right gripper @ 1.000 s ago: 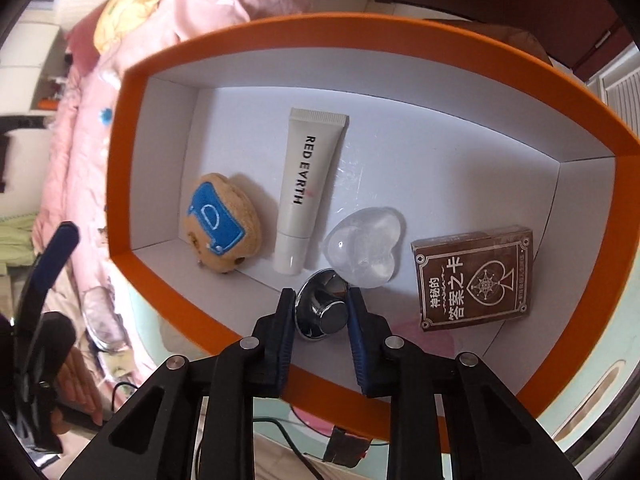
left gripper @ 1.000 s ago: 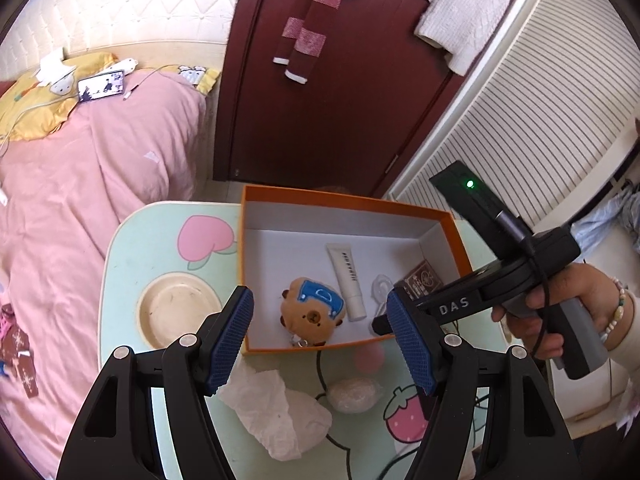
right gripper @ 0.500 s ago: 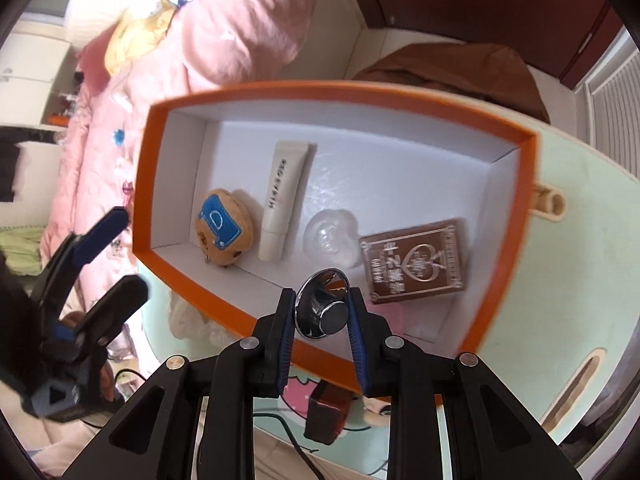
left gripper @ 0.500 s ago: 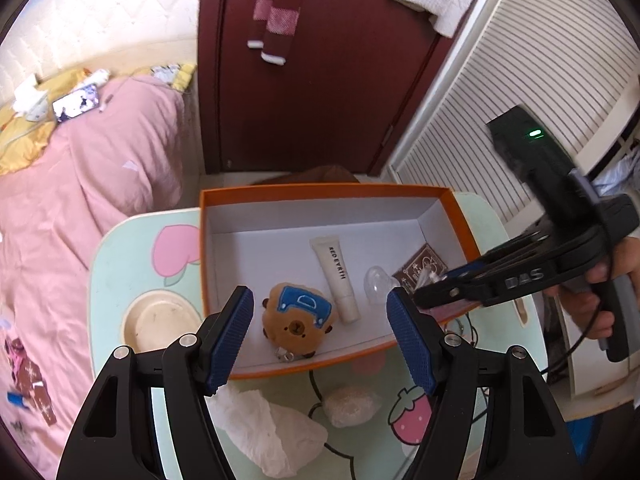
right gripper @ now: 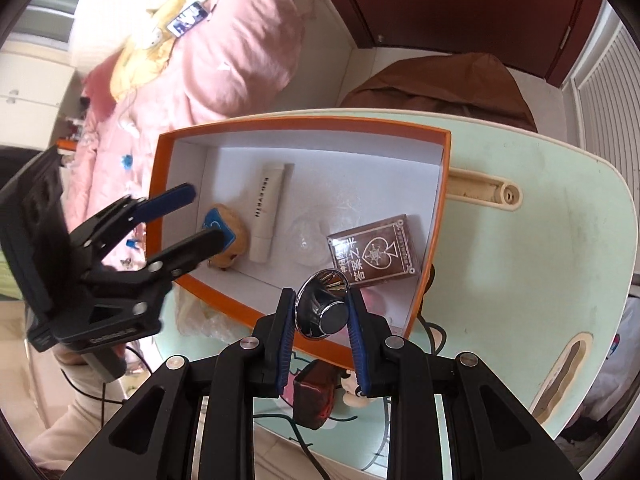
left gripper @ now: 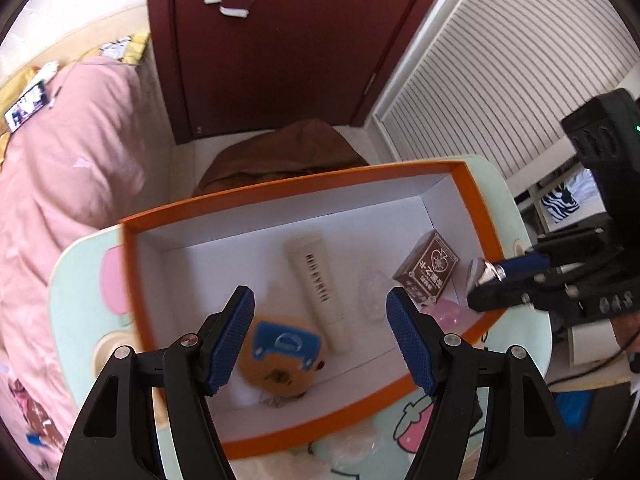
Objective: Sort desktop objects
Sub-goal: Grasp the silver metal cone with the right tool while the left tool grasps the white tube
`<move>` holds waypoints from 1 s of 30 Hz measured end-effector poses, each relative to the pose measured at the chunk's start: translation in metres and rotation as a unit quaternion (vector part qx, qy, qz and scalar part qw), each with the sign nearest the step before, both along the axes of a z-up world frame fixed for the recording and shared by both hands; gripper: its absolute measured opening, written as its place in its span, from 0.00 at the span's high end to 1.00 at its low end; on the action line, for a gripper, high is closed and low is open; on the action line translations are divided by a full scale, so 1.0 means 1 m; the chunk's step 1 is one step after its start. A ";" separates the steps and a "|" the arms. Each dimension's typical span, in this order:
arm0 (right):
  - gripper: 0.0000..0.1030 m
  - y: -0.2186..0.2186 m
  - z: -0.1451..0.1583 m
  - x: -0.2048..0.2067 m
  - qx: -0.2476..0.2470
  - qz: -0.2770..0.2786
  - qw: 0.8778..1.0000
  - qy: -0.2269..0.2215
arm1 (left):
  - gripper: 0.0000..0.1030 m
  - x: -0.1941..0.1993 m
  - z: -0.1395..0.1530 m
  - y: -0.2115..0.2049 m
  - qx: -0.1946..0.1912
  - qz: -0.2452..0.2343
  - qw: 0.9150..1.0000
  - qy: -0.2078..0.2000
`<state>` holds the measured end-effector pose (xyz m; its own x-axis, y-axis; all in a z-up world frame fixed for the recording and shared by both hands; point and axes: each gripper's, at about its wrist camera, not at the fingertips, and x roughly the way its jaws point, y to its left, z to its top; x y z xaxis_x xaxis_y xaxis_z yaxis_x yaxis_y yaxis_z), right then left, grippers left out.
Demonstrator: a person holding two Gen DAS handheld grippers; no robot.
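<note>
Up close, the right gripper (right gripper: 320, 312) is seen with its fingers (right gripper: 282, 340) clamped on a shiny metal cup (right gripper: 322, 309), held over the orange box (right gripper: 224, 300) at its near rim. The left gripper (left gripper: 320, 336) is held with fingers spread wide, nothing between them, above the plush toy (left gripper: 276, 364). Further in, a cream tube (right gripper: 267, 216) and brown card pack (right gripper: 374, 251) are laid inside. The box is set on a mint-green surface (right gripper: 532, 248); a pink bed (left gripper: 60, 184) and dark red door (left gripper: 280, 52) are seen behind.

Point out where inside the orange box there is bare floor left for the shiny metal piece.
Free: the orange box floor along the far wall, beyond the cream tube and card deck. Crowded: the near half, where plush toy, tube, clear heart and deck sit in a row.
</note>
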<state>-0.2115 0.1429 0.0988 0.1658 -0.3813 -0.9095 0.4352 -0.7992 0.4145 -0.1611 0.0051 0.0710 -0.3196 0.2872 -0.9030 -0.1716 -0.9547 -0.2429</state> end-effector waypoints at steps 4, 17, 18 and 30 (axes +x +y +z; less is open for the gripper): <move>0.76 0.001 -0.002 -0.001 -0.005 0.000 1.000 0.000 | 0.47 -0.016 -0.019 0.010 -0.019 -0.003 1.000 -0.020; 0.76 0.007 -0.005 -0.001 -0.015 -0.003 1.000 -0.003 | 0.78 -0.012 -0.031 0.014 -0.026 -0.013 0.999 -0.027; 0.76 0.007 -0.004 -0.001 -0.016 -0.003 1.000 -0.002 | 0.78 -0.011 -0.029 0.012 -0.021 -0.010 0.999 -0.026; 0.76 -0.005 0.030 0.022 -0.024 0.031 0.998 0.054 | 0.94 0.023 0.049 -0.007 0.003 -0.002 0.998 0.061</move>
<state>-0.1898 0.1378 0.1283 0.0919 -0.4175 -0.9040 0.5275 -0.7496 0.3998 -0.1382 -0.0018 0.1197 -0.4255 0.2946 -0.8557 -0.2039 -0.9524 -0.2265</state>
